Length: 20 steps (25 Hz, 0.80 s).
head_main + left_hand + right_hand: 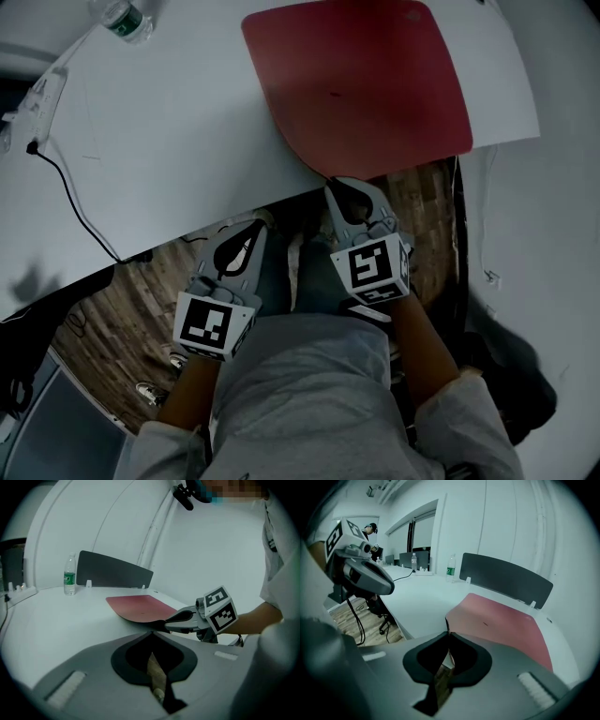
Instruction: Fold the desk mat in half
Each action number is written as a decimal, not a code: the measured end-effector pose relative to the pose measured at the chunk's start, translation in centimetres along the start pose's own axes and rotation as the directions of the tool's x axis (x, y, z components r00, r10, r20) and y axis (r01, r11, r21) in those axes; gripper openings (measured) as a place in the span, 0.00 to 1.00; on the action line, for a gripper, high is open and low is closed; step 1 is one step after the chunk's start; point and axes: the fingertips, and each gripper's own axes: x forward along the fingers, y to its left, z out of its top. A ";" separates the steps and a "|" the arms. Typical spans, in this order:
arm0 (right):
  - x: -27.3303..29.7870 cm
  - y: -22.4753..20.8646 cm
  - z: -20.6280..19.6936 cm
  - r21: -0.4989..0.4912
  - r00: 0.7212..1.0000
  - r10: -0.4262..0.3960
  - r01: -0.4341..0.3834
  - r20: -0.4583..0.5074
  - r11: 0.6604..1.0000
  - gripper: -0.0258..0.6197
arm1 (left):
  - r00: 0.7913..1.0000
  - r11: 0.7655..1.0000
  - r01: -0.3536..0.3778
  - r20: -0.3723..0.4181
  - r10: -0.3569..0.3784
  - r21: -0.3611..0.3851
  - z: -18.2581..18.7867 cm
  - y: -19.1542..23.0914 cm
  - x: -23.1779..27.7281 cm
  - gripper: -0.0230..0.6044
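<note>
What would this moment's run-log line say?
stage: grasp, fold not begun | desk mat: unfolded on table | right tool: shut on mat's near edge | left tool: shut, empty, off table

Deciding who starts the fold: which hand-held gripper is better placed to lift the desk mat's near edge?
Right. The right hand-held gripper is already closed on the near edge of the desk mat. The left hand-held gripper is shut, empty, and short of the table.

The left gripper (pixel 151 633) has its jaws together; beyond, the right gripper (pixel 161 624) nips the flat red desk mat (pixel 140 606) on the white table (pixel 56 620).
</note>
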 end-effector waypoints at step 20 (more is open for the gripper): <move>-6.0 -12.7 0.0 0.139 0.976 0.059 -0.089 0.208 0.986 0.07 | 0.997 0.999 -0.036 0.063 0.036 0.010 7.5 -8.6 10.4 0.07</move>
